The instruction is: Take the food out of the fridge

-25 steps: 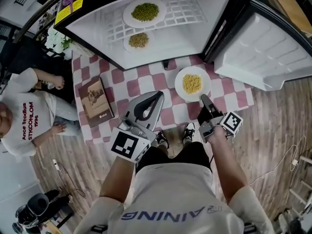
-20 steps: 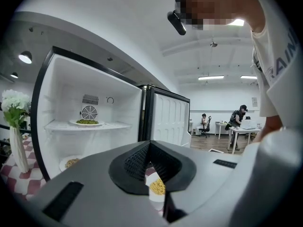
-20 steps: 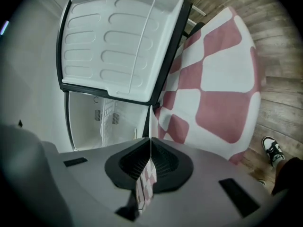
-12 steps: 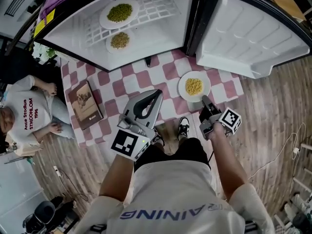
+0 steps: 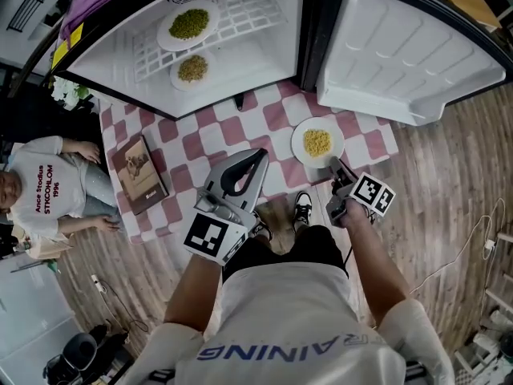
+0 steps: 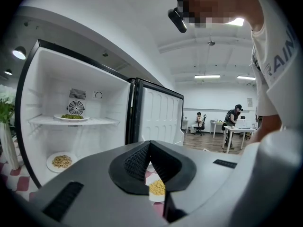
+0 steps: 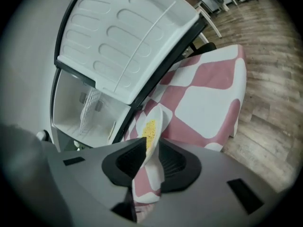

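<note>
A white plate of yellow food (image 5: 300,145) lies on the pink-checked cloth (image 5: 200,144) in front of the open fridge (image 5: 264,50). My right gripper (image 5: 335,166) is at its near rim. In the right gripper view the plate (image 7: 153,125) stands between the jaws, which have just been opening and hold it loosely. A plate of green food (image 5: 190,24) sits on the fridge's wire shelf, and a plate of brown food (image 5: 192,68) lies below it. My left gripper (image 5: 258,158) hovers over the cloth, shut and empty, pointing at the fridge (image 6: 75,126).
The fridge door (image 5: 409,54) stands wide open at the right, over the wooden floor. A brown book (image 5: 139,169) lies on the cloth's left side. A person in a white shirt (image 5: 44,192) sits on the floor at the left. My feet (image 5: 302,207) are at the cloth's near edge.
The head view has swung, so the fridge now sits further left. My right gripper stays at the yellow plate's near rim. The left gripper has hardly shifted.
</note>
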`<state>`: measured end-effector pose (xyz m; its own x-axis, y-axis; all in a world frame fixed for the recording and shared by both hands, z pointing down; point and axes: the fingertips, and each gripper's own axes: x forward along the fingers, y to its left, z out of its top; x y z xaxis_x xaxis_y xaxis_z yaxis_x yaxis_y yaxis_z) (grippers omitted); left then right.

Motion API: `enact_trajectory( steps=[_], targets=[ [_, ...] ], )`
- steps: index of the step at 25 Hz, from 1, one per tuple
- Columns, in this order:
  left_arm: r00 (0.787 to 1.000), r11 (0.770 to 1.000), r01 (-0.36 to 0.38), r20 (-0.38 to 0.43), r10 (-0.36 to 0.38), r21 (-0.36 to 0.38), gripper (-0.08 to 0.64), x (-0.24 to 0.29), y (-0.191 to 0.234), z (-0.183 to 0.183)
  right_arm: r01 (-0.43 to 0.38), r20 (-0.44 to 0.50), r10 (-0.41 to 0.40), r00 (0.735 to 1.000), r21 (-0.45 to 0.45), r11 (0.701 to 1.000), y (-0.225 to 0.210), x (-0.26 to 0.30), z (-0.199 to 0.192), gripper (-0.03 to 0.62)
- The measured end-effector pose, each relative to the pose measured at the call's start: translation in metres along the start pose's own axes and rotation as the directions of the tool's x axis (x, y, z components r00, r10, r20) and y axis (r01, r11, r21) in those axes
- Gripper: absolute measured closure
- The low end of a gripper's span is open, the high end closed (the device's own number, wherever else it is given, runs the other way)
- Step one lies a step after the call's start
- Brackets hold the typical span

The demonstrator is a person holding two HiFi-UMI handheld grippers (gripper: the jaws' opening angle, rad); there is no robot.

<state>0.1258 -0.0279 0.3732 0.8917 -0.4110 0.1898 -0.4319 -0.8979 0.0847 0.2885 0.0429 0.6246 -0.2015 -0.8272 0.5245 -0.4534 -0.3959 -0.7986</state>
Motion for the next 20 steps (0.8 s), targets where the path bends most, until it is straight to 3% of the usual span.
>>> enact_trajectory(
  steps=[2,7,9,16,18,20],
  targets=[
    [1.000,1.000,-0.002,-0.005,0.002,-0.004,0.555,0.000,0.002,-0.002,0.025,-0.019,-0.026,0.999,-0.082,0.996,0.001,0.003,-0.001,0.460],
    [1.000,1.000,-0.009,-0.010,0.008,-0.014,0.555,-0.001,0.007,-0.006,0.063,-0.079,-0.087,0.993,-0.266,0.962,0.003,0.008,-0.008,0.383],
    [1.000,1.000,-0.010,-0.011,0.010,-0.017,0.555,-0.001,0.009,-0.006,0.072,-0.114,-0.119,0.986,-0.346,0.935,0.000,0.009,-0.013,0.364],
    [1.000,1.000,-0.010,-0.011,0.009,-0.023,0.555,-0.003,0.015,-0.007,0.056,-0.212,-0.226,0.951,-0.599,0.799,-0.004,0.011,-0.030,0.318],
    [1.000,1.000,-0.008,-0.011,0.008,-0.025,0.555,-0.004,0.015,-0.007,0.051,-0.234,-0.251,0.939,-0.627,0.777,-0.007,0.009,-0.035,0.316],
    [1.000,1.000,-0.008,-0.005,0.008,-0.025,0.555,-0.005,0.016,-0.005,0.045,-0.245,-0.253,0.936,-0.628,0.777,-0.008,0.008,-0.037,0.317]
  ],
)
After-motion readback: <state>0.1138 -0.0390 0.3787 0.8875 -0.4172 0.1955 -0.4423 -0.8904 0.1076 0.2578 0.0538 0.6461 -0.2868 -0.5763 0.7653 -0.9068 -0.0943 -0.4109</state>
